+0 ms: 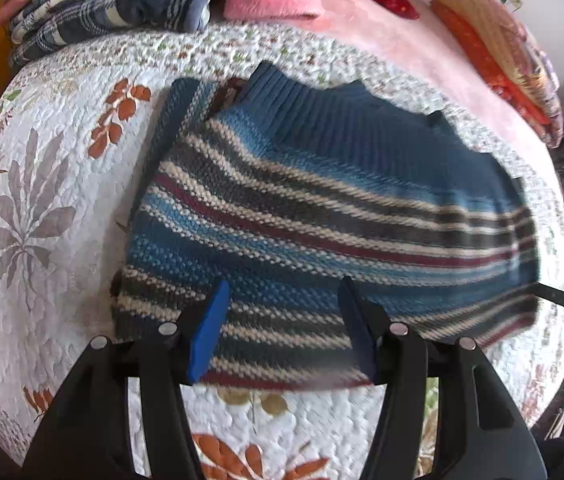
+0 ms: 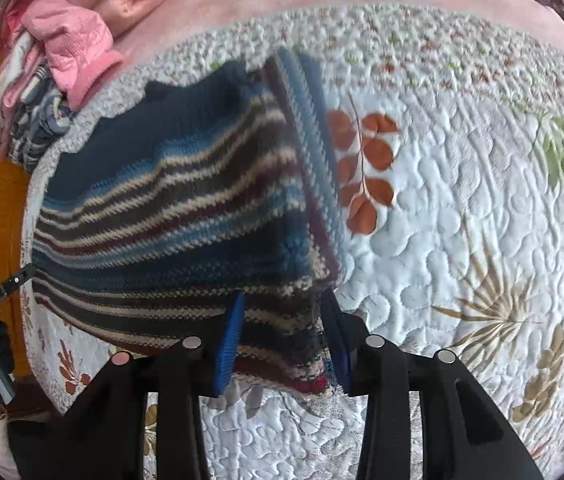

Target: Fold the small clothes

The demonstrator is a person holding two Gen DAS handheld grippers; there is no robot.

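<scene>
Sweater: as it lay flat on the quilted bedspread [image 1: 54, 184], the striped knit sweater [image 1: 322, 208] was seen folded, its ribbed blue end turned toward the bed's far edge.
Left tool: the left tool [image 1: 284, 300] was held wide above the sweater's near hem, nothing gripped.
Right tool: the right tool [image 2: 280, 312] was spread wide around the sweater's near right corner, not closed on it.
Far edge: plaid clothes [image 1: 122, 4] and a pink garment [image 2: 78, 36] were piled there.
</scene>
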